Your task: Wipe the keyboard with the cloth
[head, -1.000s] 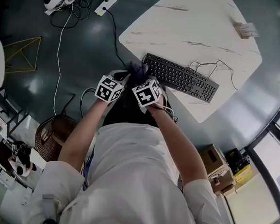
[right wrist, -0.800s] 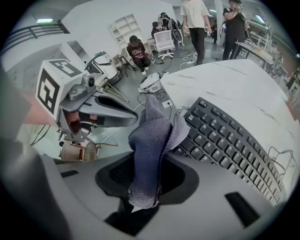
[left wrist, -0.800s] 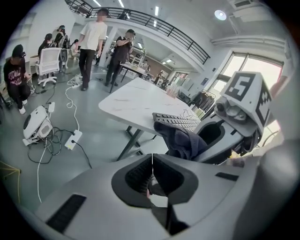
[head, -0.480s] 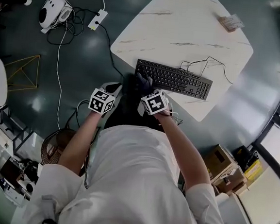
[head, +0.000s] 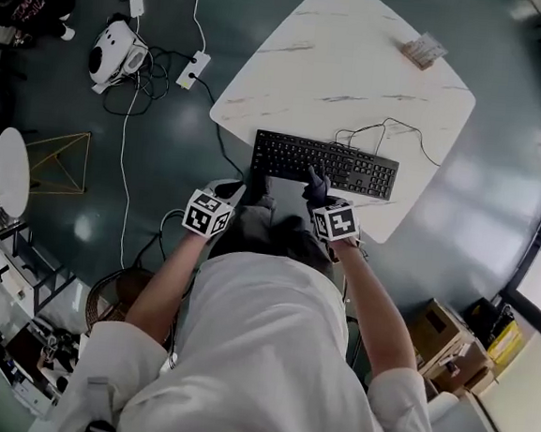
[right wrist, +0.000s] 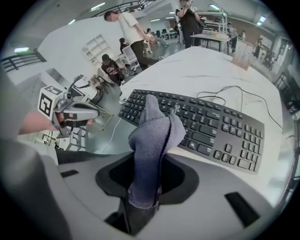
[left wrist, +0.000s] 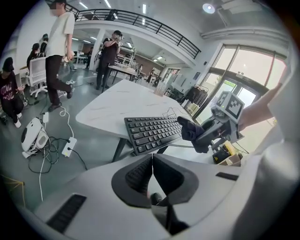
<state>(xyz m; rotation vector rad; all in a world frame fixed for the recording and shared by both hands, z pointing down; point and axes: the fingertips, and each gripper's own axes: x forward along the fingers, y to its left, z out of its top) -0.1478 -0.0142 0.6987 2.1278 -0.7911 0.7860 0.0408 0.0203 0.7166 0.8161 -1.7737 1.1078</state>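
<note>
Marbled table [head: 360, 49] bears black keyboard [head: 324, 164]; right gripper [right wrist: 145, 180] pinches knit cloth [right wrist: 152, 136], left gripper [left wrist: 152, 171] closed.

Far side: we've got bare table [head: 341, 57] wide open beyond the keyboard [head: 324, 164].
Far right: cable [head: 387, 125] loops just behind the keys, blocking us.
Far corner: small object [head: 423, 51], well apart.

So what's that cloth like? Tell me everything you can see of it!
The cloth is a soft, blue-grey fabric, bunched into a folded wad. The right gripper pinches its lower end, so it sticks out forward. Its free end is over the near edge of the black keyboard; I can't tell if it touches the keys.
</note>
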